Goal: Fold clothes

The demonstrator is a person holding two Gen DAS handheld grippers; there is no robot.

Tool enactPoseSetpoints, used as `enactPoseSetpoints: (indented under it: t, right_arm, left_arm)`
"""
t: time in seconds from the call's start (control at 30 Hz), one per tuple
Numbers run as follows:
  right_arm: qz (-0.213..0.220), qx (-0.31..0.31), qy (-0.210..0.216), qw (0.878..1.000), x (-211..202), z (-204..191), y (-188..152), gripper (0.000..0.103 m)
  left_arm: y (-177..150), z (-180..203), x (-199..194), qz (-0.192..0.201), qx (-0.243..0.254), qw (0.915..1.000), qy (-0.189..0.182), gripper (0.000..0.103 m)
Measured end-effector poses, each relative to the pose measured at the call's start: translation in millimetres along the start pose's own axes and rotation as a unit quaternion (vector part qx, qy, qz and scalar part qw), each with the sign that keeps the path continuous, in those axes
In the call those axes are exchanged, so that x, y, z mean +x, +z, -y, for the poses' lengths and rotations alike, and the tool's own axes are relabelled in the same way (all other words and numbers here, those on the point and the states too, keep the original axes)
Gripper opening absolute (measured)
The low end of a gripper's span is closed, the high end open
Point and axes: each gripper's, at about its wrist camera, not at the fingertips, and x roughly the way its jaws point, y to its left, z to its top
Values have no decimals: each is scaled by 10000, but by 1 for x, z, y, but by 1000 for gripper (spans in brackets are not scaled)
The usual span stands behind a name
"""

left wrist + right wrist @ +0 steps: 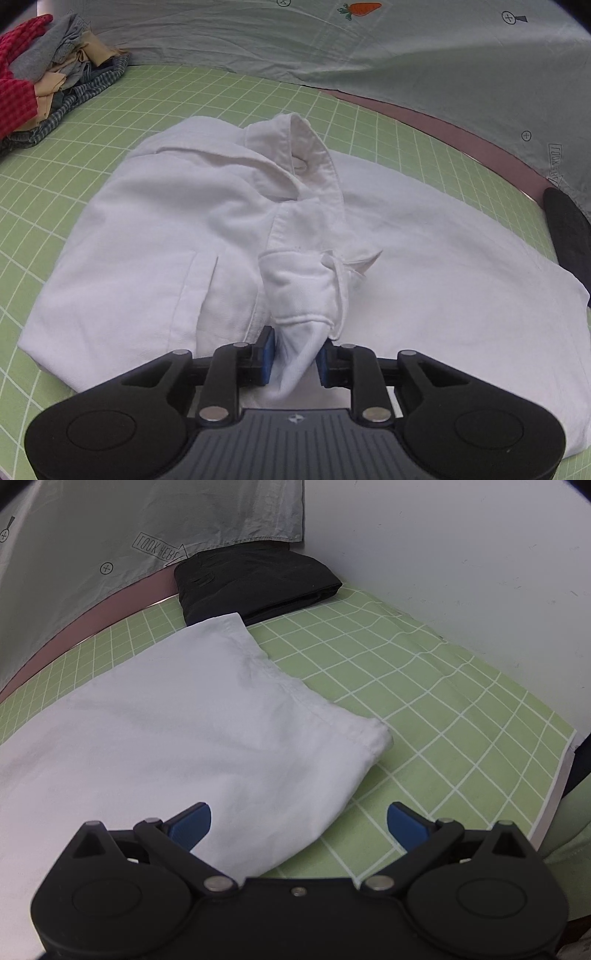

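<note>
The left gripper [295,363] has its blue pads [269,357] on either side of a white cuff [306,295], the cloth bunched between them; whether they still press it cannot be told. The cuff rises from a white shirt [155,236] that lies partly folded on the green grid mat [229,96], its collar [314,155] standing up toward the mat's far edge. The right gripper [299,821] has its fingers wide apart and holds nothing; one pad [192,825] hangs over the shirt's hem corner [354,746], the other over bare mat. At the mat's far right corner lies a folded black garment [255,583], just beyond the shirt. At the far left edge sits a pile of clothes [48,81], red, grey, tan and checked. Behind the mat hangs a grey cloth [92,535] printed with a carrot [364,9], small crossed circles and the words "LOOK HERE" [159,550].
</note>
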Motion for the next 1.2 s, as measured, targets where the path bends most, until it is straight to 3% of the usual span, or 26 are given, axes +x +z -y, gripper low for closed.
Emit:
enactPoseSetpoints:
  t: [0.07, 0.17, 0.2, 0.27, 0.43, 0.57, 0.63, 0.73, 0.9, 1.03, 1.2]
  right_arm:
    - [24, 8, 36, 10000, 1, -2, 0, 103]
    - [82, -40, 3, 10000, 3, -7, -2, 103]
    - [106, -51, -15, 9999, 4, -9, -3, 103]
    - [165, -50, -25, 9998, 5, -11, -3, 103]
    - [439, -322, -98, 9985, 8, -26, 3, 103]
    - [587, -613, -115, 9963, 15, -41, 13, 103]
    - [581, -740, -118, 9955, 22, -48, 19, 103]
    - [468, -951, -447, 9934, 44, -55, 32, 103]
    - [410, -1202, -164, 9918, 74, -59, 63, 103]
    - [267, -1294, 150, 9911, 93, -59, 79, 103]
    - [81, -1592, 495, 9860, 108, -60, 76, 103]
  left_arm:
    - [5, -1, -16, 154, 6, 9992, -357, 62]
    - [18, -8, -40, 473, -1, 9974, -537, 76]
    - [23, -12, -45, 564, -8, 9972, -500, 83]
    - [34, -21, -46, 664, -36, 9976, -199, 88]
    - [49, -47, -21, 461, 195, 9959, 754, 88]
    - [51, -64, 3, 152, 344, 9934, 1082, 88]
    - [51, -67, 16, -21, 409, 9921, 1182, 89]
    - [50, -67, 29, -92, 530, 9907, 1248, 94]
    - [52, -64, 43, -219, 524, 9889, 1371, 102]
    - [53, -58, 49, -228, 517, 9876, 1461, 103]
    - [55, -57, 51, -245, 485, 9879, 1454, 103]
